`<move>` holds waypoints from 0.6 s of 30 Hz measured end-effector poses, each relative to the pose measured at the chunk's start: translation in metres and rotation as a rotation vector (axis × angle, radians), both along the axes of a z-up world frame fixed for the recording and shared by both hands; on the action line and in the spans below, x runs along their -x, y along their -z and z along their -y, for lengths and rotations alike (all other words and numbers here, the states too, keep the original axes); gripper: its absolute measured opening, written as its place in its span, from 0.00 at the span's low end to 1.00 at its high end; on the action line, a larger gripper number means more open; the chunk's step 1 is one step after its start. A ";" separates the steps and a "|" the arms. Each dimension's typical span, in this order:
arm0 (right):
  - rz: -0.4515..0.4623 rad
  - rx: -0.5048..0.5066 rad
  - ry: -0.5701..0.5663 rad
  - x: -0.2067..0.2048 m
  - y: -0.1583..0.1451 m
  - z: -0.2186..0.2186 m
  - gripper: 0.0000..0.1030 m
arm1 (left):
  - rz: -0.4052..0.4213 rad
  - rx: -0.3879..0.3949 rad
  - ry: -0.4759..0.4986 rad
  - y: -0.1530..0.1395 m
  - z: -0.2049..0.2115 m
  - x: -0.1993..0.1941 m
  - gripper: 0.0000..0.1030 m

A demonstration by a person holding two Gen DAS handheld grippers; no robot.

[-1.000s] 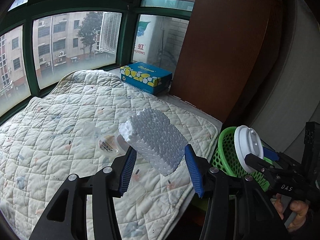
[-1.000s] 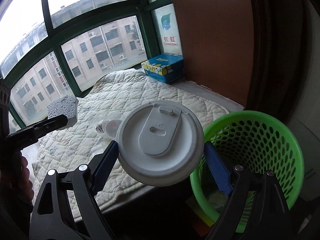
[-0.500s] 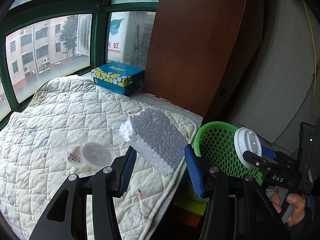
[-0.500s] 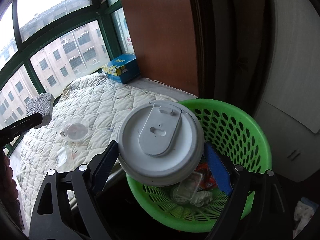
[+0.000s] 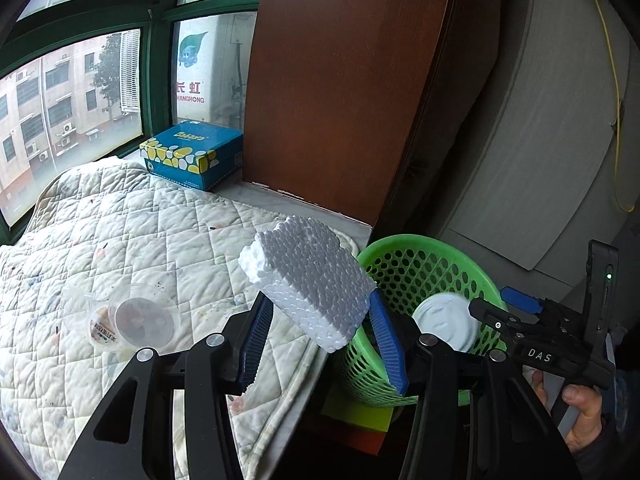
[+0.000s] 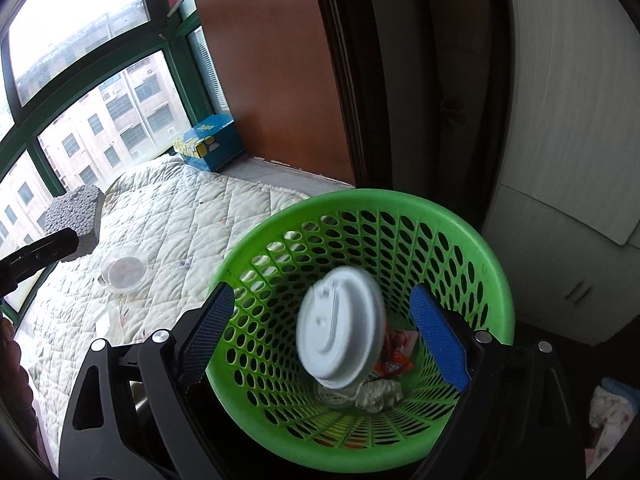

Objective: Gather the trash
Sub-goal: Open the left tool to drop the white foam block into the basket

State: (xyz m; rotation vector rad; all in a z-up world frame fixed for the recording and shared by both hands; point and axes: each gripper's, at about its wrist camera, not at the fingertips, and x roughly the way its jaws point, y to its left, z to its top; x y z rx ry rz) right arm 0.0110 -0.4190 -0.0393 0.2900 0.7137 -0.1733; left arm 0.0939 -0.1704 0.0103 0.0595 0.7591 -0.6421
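Right wrist view showed the right gripper (image 6: 320,332) above the green basket (image 6: 492,280), its jaws opening and well apart. The white lid (image 6: 340,328) was between them but touched neither pad; it looked a little blurred and tilted, so I judged it was dropping into the basket, over the crumpled paper and an orange wrapper (image 6: 394,362) on the bottom.

In the left wrist view, the left gripper (image 5: 320,340) was clenched on the white foam block (image 5: 308,280). The blue pads pressed its lower end from both sides, and the long axis of the block ran up and to the left, away from the jaws. The block hung over the edge of the quilted mat (image 5: 120,240), just beside the basket (image 5: 404,242) rim. The basket lay to the right of this gripper, near but not yet under it. So the coming move, as I judge it, is a short carry to the right until the block stands over the opening, and then a release. The right gripper (image 5: 516,312) and the hand (image 5: 580,412) that held it were at that same side of the basket, so it may need to make room first.

On the mat, a clear plastic cup (image 5: 144,318) lay on its side with a small round container (image 5: 102,330) touching it, well to the left of both grippers. The left hand was the nearer one to them. A blue tissue box (image 5: 192,154) stood by the window.
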 end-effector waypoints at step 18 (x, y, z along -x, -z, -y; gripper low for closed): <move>0.052 0.023 0.096 0.031 -0.011 0.031 0.87 | -0.082 -0.028 0.154 0.026 0.082 -0.001 0.47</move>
